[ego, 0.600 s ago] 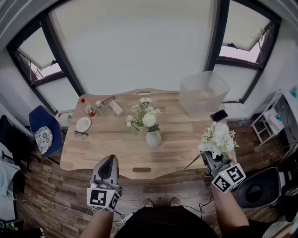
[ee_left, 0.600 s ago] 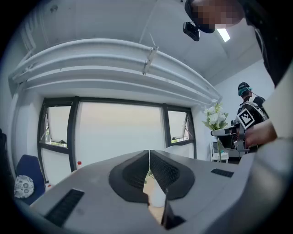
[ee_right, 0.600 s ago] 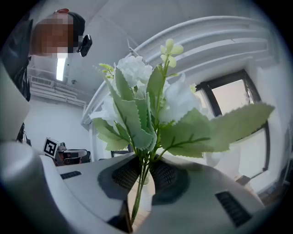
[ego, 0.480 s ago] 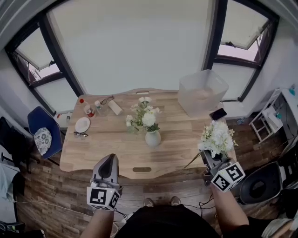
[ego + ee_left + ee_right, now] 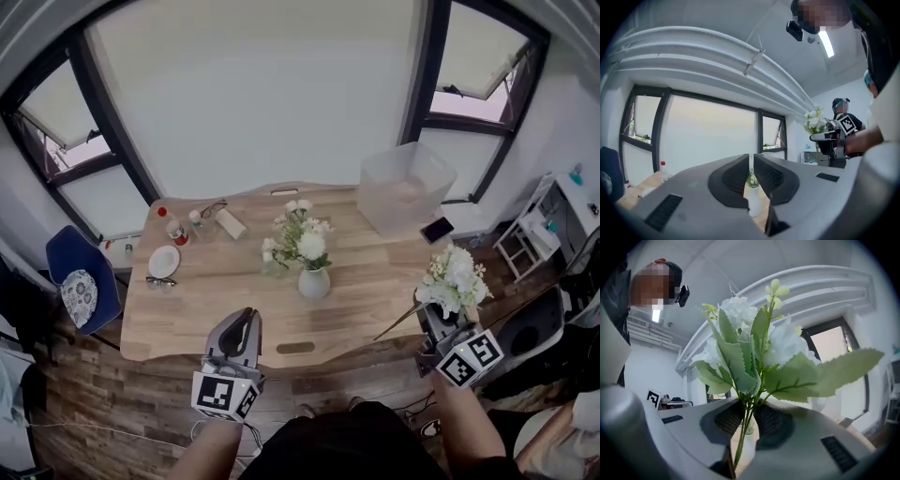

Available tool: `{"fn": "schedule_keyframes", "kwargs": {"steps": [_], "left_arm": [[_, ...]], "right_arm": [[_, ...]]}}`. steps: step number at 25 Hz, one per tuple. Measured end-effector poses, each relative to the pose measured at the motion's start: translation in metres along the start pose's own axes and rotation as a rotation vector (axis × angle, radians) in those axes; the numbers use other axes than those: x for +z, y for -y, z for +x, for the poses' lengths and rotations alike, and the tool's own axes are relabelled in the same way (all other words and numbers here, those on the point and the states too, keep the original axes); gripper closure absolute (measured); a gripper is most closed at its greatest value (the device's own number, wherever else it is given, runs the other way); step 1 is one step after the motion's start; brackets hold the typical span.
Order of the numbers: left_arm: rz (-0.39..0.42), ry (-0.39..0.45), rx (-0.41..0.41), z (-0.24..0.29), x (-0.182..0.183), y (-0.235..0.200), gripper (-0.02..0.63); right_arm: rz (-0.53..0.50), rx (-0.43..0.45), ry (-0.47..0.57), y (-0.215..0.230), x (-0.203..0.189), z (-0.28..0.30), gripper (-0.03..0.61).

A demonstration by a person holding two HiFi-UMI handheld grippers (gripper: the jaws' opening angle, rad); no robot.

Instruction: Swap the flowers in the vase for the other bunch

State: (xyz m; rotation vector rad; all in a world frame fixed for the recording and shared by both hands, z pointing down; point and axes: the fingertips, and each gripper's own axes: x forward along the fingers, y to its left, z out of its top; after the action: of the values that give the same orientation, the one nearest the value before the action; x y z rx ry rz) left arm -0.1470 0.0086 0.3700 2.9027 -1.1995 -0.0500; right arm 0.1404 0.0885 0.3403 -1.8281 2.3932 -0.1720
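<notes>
Wooden table (image 5: 202, 300) before dark-framed windows (image 5: 262, 103), plank floor (image 5: 103, 398), blue chair (image 5: 67, 253)

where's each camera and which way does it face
Head view: on the person's head, steeply down at table and vase; forearms, left tool, right tool show.
Left gripper view: on left tool, along its shut jaws toward the vase.
Right gripper view: on right tool, along jaws shut on the spare bunch.
Head and left gripper views share vase and right tool.

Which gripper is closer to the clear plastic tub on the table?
Right. The right gripper hangs off the table at its near right corner, in front of the tub; the left gripper hangs off the near edge, left of centre.
</notes>
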Motion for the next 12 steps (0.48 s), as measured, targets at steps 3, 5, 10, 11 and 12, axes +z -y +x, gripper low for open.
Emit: {"fn": "schedule_keyframes", "kwargs": {"steps": [3, 5, 10, 11, 12], "left_arm": [[-0.001, 0.010, -0.042, 0.011, 0.000, -0.002, 0.588], [-0.002, 0.011, -0.061, 0.020, 0.000, -0.001, 0.536], [0.012, 0.001, -0.081, 0.047, 0.002, 0.002, 0.468], [0.023, -0.002, -0.084, 0.053, 0.003, 0.003, 0.465], [0.030, -0.007, -0.088, 0.061, 0.003, 0.004, 0.462]], "right_arm": [[-0.040, -0.025, -0.018, -0.006, 0.001, 0.001, 0.500], [-0.051, -0.040, -0.023, -0.005, 0.002, 0.002, 0.502], [-0.048, -0.042, -0.026, 0.005, 0.007, 0.015, 0.500], [-0.045, -0.037, -0.024, 0.009, 0.007, 0.020, 0.500], [-0.038, -0.031, -0.021, 0.014, 0.006, 0.026, 0.500]]}}
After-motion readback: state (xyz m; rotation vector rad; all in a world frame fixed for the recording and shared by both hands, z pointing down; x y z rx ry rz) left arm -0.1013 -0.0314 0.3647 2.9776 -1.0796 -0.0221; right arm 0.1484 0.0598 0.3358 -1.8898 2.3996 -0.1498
